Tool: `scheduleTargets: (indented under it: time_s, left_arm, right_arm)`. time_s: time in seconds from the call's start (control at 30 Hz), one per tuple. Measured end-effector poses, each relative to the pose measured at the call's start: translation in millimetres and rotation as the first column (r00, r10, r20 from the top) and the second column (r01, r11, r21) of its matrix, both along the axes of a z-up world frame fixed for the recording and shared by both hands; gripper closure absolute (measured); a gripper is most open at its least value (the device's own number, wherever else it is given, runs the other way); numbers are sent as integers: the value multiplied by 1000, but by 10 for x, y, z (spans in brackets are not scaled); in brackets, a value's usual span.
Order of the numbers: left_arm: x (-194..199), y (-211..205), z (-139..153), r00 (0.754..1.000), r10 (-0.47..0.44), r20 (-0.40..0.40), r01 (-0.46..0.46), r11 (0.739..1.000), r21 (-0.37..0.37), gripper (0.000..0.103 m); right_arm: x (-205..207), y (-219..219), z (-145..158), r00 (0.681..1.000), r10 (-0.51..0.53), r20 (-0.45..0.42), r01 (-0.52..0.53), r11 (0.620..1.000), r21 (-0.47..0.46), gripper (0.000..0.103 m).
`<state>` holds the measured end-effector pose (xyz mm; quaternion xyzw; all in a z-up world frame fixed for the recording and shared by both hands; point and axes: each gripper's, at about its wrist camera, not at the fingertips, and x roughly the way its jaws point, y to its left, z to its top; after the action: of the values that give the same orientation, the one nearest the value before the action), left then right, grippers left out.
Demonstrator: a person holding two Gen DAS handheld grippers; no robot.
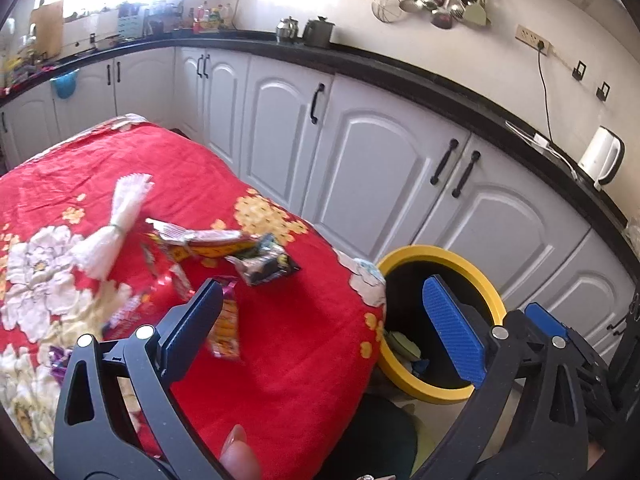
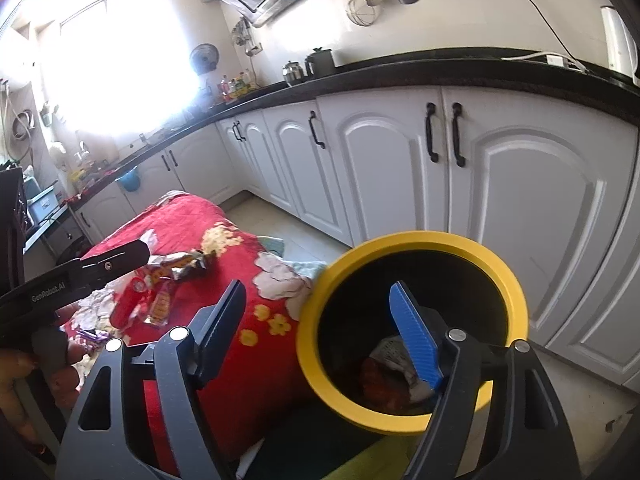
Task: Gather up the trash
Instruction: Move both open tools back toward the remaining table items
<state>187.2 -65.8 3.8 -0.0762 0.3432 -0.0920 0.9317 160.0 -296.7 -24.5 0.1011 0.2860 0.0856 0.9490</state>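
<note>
Several snack wrappers lie on a red floral cloth [image 1: 280, 360]: a yellow one [image 1: 208, 245], a dark one [image 1: 267, 266] and an orange one [image 1: 226, 330]. Beside them lies a white tied bundle [image 1: 116, 220]. My left gripper [image 1: 324, 312] hovers open above the cloth's near right part, with nothing between its fingers. To the cloth's right stands a black bin with a yellow rim [image 2: 416, 240], holding crumpled trash [image 2: 384, 376]. My right gripper [image 2: 319, 286] is open and empty over the bin's mouth and left rim. The left gripper's finger [image 2: 120, 256] shows at that view's left.
White cabinets [image 1: 360, 168] under a black counter [image 1: 440, 92] run behind the cloth and bin. A kettle [image 1: 600, 156], pots and hanging utensils [image 1: 440, 0] are along the wall. A thumb [image 1: 240, 456] shows at the bottom edge. Tiled floor [image 2: 288, 228] lies between cloth and cabinets.
</note>
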Motion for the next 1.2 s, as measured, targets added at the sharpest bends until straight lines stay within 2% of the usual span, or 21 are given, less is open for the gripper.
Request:
scheduleTargets:
  time_s: [0.63, 0.93, 1.2]
  left_arm:
    - [46, 1020, 219, 993, 112, 27, -112, 994, -6, 11]
    - [163, 1522, 254, 985, 169, 22, -170, 985, 9, 11]
    - [295, 1864, 129, 975, 220, -5, -220, 975, 19, 11]
  right_arm:
    - [425, 892, 279, 996, 85, 40, -83, 995, -49, 27]
    - [655, 1221, 222, 994, 111, 14, -110, 991, -74, 27]
    - [852, 1438, 73, 992, 125, -29, -128, 988, -90, 27]
